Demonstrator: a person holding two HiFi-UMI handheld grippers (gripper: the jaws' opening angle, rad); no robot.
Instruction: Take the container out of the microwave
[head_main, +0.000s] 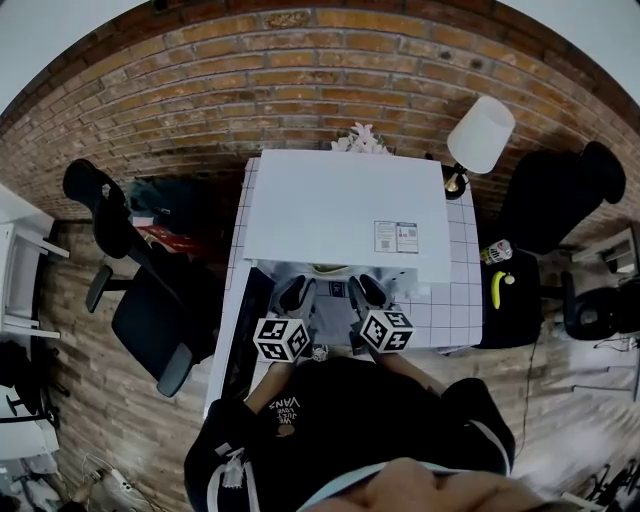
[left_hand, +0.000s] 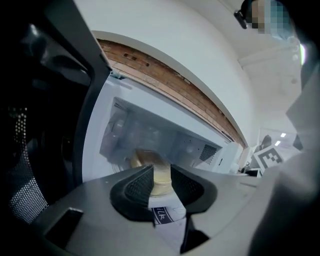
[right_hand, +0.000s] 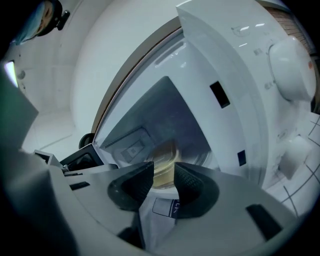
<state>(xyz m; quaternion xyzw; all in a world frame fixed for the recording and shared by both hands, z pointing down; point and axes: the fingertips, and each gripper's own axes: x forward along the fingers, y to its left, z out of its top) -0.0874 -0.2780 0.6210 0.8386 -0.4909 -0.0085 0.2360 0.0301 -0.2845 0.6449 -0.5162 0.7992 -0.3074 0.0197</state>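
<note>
Now the left tongs (left_hand: 162, 176) and the right tongs (right_hand: 164, 179) point into the open microwave (head_main: 345, 210), each a little apart and empty; the container (left_hand: 149, 160) sits just past them.

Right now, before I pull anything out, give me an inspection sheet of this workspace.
Surface: white tiled table, mostly under the microwave.
Job's things: microwave door open; yellowish container inside.
Clutter: banana and can on the black side table; lamp at the table's back corner.
Tongs: left tongs and right tongs both apart, container just beyond them.
Cables: thin cable below the side table.
Surroundings: brick wall; office chair at left.
</note>
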